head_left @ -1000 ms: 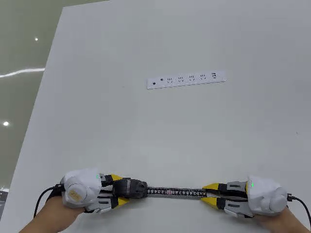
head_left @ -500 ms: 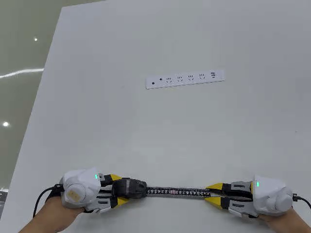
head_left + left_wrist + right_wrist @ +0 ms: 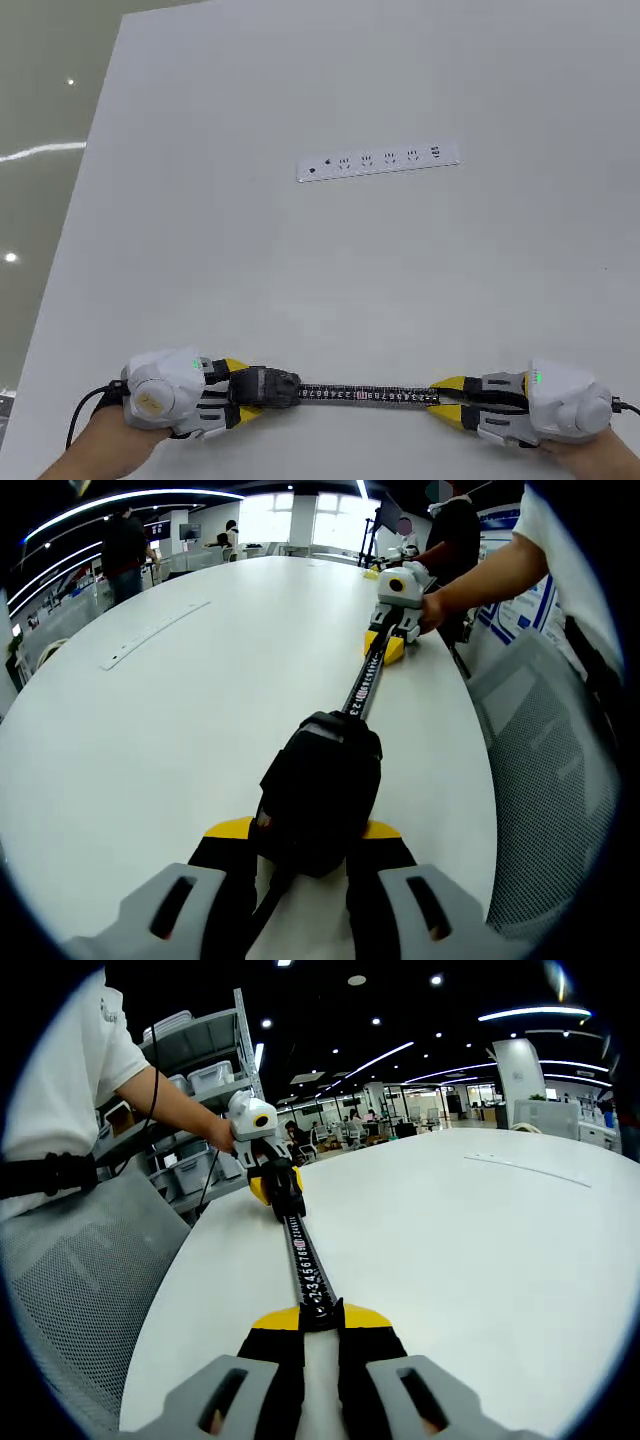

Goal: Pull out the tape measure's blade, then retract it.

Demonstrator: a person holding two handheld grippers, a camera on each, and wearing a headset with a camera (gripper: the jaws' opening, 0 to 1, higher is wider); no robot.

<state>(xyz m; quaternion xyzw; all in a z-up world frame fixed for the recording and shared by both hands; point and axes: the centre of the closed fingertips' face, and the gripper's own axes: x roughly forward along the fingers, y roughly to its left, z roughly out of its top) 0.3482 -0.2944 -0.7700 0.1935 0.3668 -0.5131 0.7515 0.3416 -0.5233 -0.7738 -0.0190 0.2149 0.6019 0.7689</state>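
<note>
A black tape measure case (image 3: 268,386) lies near the table's front edge, and my left gripper (image 3: 242,390) is shut on it. The same case (image 3: 322,792) sits between yellow-tipped jaws in the left gripper view. Its dark blade (image 3: 365,394) with white numbers runs rightward to my right gripper (image 3: 447,399), which is shut on the blade's end. In the right gripper view the blade (image 3: 305,1265) stretches away from the jaws to the case (image 3: 284,1190) held by the other gripper. The blade (image 3: 366,680) lies low over the white table.
A white power strip (image 3: 378,161) lies flat further back on the white table (image 3: 330,260). The table's left edge drops to a glossy floor (image 3: 45,150). A grey mesh chair (image 3: 90,1280) stands by the table's near edge.
The right gripper has moved further right with the blade's end, so more blade shows between the grippers. The left gripper and case have stayed in place.
</note>
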